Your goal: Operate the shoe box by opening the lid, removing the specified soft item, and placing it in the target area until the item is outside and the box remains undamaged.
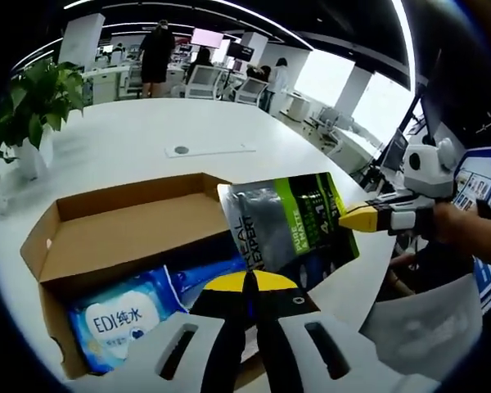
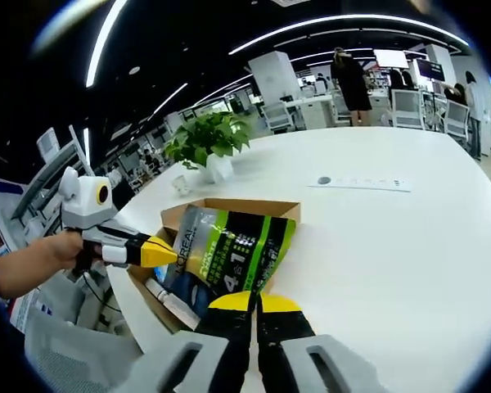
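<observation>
An open cardboard shoe box (image 1: 123,246) lies on the white table (image 1: 131,135), its lid folded back. A blue wet-wipes pack (image 1: 119,319) lies inside. A grey and green soft pouch (image 1: 286,229) hangs over the box's near end. My left gripper (image 1: 250,282) has its jaws closed on the pouch's lower edge. My right gripper (image 1: 352,218), held in a hand, pinches the pouch's right edge. In the right gripper view the pouch (image 2: 229,246) stands above the box (image 2: 245,202). There my right gripper (image 2: 254,303) grips its bottom, and the left gripper (image 2: 165,251) holds its left side.
A potted plant (image 1: 33,98) stands at the table's far left, also seen as the plant (image 2: 209,139). A flat paper strip (image 1: 209,150) lies beyond the box. The table edge runs close to the box's near side. Office chairs and people (image 1: 157,53) are far behind.
</observation>
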Available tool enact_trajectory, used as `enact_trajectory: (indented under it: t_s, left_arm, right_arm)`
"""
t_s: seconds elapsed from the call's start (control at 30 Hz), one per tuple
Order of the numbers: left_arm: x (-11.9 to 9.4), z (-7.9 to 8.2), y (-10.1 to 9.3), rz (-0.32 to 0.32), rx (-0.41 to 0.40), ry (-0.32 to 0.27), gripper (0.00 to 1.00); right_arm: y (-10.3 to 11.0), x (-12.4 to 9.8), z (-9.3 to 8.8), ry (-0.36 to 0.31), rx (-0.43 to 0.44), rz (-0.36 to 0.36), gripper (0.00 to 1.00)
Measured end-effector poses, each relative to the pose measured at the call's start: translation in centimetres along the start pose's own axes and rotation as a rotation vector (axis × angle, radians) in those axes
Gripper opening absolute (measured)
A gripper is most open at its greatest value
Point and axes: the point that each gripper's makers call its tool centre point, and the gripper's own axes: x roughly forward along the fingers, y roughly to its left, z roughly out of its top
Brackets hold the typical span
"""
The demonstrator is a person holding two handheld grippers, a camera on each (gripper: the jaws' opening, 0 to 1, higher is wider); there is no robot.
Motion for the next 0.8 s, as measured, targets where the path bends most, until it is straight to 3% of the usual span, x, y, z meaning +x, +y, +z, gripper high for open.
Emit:
enact_trajectory:
  t_s: [0.5, 0.8]
  left_arm:
    - [4.8, 1.4, -2.9, -0.033, 0.006, 0.032, 0.0]
    - [7.7, 2.0, -3.6, -0.026, 0.008, 0.047, 0.0]
  right_arm:
    - [-5.7, -1.7, 0.1, 0.004, 0.041, -0.075, 0.0]
    - [-8.9, -1.5, -0.3, 0.022, 0.064, -0.11, 0.0]
